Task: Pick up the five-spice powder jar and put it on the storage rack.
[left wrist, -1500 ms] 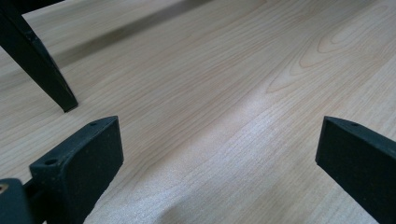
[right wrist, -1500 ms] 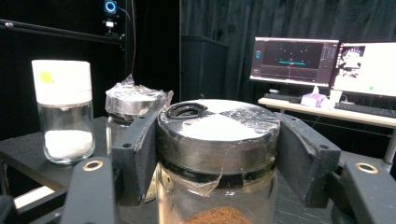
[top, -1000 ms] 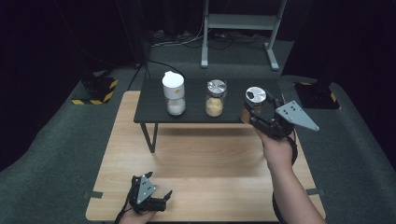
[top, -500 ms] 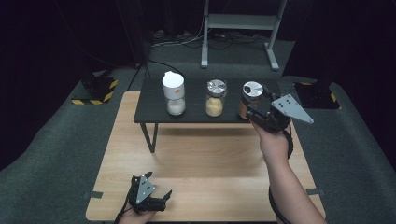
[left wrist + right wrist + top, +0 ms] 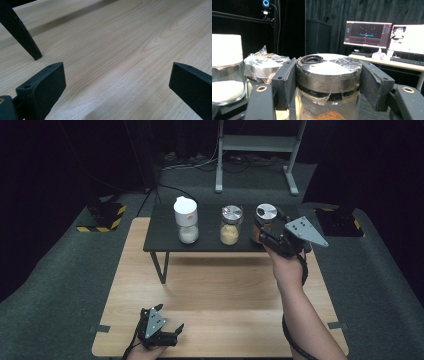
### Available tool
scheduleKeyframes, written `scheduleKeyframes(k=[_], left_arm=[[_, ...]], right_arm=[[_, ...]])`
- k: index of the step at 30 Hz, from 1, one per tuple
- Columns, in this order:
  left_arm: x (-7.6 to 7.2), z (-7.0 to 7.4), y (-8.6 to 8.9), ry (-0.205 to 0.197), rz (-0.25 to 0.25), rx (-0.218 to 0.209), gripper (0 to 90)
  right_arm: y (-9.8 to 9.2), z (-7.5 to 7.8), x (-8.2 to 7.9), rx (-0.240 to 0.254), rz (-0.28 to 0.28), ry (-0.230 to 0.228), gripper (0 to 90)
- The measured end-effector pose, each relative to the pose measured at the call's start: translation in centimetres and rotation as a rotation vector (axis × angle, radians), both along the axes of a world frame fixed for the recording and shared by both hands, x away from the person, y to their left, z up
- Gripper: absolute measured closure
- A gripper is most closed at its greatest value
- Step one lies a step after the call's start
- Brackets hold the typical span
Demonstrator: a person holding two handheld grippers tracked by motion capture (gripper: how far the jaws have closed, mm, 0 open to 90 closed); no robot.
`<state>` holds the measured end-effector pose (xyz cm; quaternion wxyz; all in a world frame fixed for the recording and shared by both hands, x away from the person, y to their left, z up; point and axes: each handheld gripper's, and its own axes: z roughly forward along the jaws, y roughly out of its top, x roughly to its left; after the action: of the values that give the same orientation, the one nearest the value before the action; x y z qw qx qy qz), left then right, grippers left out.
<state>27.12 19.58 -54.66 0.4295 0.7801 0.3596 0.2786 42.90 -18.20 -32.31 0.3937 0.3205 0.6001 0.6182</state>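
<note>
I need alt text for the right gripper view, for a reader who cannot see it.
The right tool is shut on the grey lid of a glass jar of brown powder. To the left stand a jar with a plastic-wrapped lid and a white-capped jar of white grains; lit monitors glow behind.

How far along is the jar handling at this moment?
Done: right gripper is clamped on the silver-lidded jar of brown powder, at the black shelf. Whether it is lifted is unclear. Untouched: white-lidded jar and middle jar. Left gripper rests open.
</note>
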Motion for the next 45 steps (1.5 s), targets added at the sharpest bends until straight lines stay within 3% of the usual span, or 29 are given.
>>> scheduleKeyframes(k=[12, 45], left_arm=[[0.0, 0.0, 0.0, -0.002, 0.001, -0.004, 1.0], [0.0, 0.0, 0.1, 0.000, 0.001, -0.007, 1.0]], right_arm=[[0.0, -0.6, 0.9, 0.008, -0.013, 0.019, 34.1], [-0.2, -1.2, 1.5, 0.025, -0.016, 0.045, 34.0]])
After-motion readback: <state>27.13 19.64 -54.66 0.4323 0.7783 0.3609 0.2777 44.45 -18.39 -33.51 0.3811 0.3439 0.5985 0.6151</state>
